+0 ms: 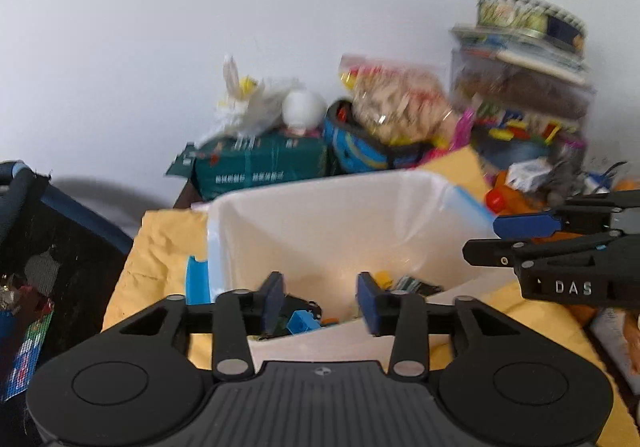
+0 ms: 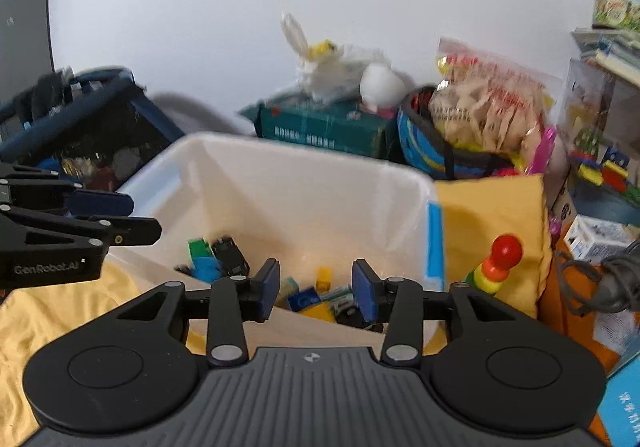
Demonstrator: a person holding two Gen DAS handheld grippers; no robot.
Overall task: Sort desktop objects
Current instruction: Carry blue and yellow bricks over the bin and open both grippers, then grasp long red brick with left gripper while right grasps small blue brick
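A white plastic bin [image 1: 340,215] with blue handles stands on a yellow cloth [image 1: 160,247]. Several small toys lie in its bottom, among them a blue block [image 1: 302,321] and a black toy car [image 2: 230,255]. My left gripper [image 1: 320,303] is open and empty, held over the bin's near rim. My right gripper [image 2: 314,293] is open and empty too, over the near rim of the bin [image 2: 304,183]. A stacked-ring toy with a red ball top [image 2: 498,261] stands right of the bin. The right gripper also shows in the left wrist view [image 1: 520,239], and the left gripper in the right wrist view [image 2: 120,219].
Behind the bin lie a green package [image 1: 260,163], a white plastic bag [image 1: 248,107], a bag of snacks [image 1: 400,103] in a blue basket and a clear box stack with a tin [image 1: 528,19]. A dark fabric crate [image 1: 48,247] stands left. The white wall is close behind.
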